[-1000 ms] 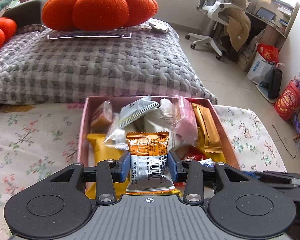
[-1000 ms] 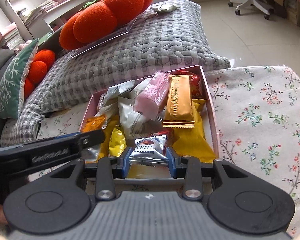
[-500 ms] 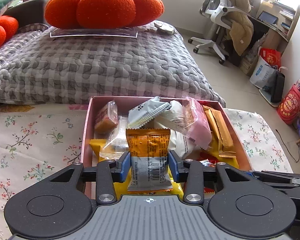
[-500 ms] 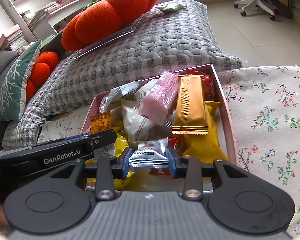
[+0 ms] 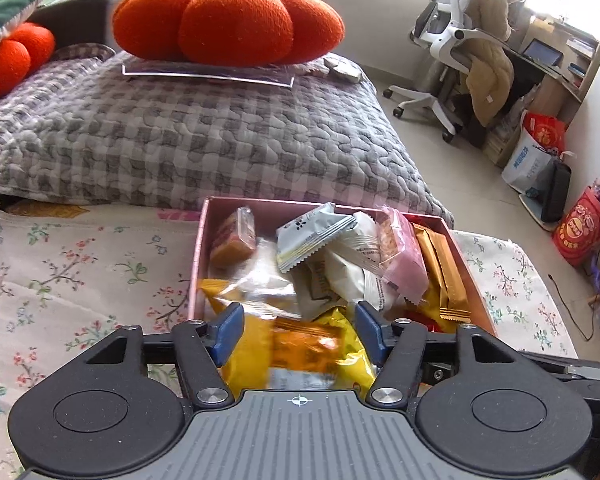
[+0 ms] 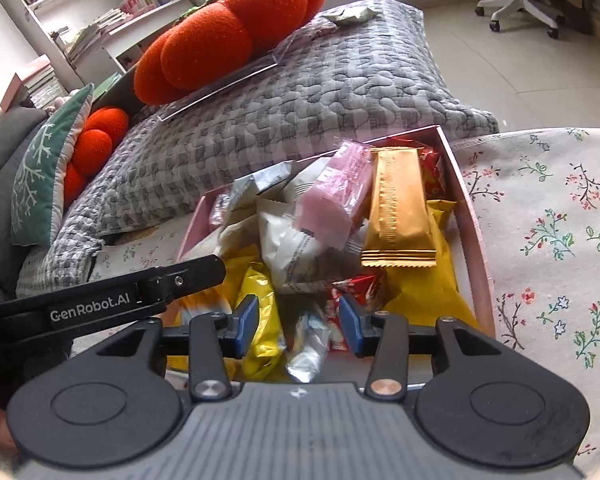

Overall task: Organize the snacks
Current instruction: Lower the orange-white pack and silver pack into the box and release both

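Observation:
A pink box full of wrapped snacks sits on the floral cloth. My left gripper hangs over its near end with jaws opening. A blurred orange packet lies loose between the pads, touching neither, above a yellow bag. My right gripper is over the same box, its jaws also opening. A blurred silver packet sits free in that gap. A gold bar and a pink packet lie on top of the pile.
A grey checked quilt with an orange pumpkin cushion lies just behind the box. The floral cloth spreads on both sides. An office chair and bags stand at the right. The left tool's arm crosses the right wrist view.
Both grippers have opened. The orange packet has slipped down out of the left pads, and the silver packet has dropped out of the right pads, both now blurred.

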Motion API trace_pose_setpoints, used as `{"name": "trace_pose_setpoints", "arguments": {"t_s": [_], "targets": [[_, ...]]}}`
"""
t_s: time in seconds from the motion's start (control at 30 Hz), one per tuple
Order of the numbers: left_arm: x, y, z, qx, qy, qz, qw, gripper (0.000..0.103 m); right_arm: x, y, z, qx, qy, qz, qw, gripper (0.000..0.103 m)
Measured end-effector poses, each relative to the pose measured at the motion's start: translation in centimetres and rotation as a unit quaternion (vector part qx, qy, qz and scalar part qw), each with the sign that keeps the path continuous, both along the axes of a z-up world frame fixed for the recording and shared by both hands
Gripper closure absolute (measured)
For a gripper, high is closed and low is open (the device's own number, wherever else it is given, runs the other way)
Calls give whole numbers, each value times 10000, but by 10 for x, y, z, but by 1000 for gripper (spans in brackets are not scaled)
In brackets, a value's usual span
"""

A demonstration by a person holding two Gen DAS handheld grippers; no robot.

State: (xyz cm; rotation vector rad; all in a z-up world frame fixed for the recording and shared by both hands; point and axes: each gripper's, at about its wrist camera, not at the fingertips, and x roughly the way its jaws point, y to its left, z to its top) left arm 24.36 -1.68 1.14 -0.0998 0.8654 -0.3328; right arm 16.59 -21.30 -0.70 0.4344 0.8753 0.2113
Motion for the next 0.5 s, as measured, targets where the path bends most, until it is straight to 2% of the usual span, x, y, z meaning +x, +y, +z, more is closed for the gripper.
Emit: {"name": "trace_pose_setpoints", "arguments": {"t_s": [0.13,0.33,0.5], "targets": [[-11,9,8,61,-26,74,10000,38,-4,2,7,-278,-107,-30,9996,59],[-38,25,10,281,2,243,9993,34,-14,-6,15,-191,-92,-169,9996,54],[-66,37,6,490,22,421,9979,31,-28,5,22,-505,-93,-31,9987,48]]}}
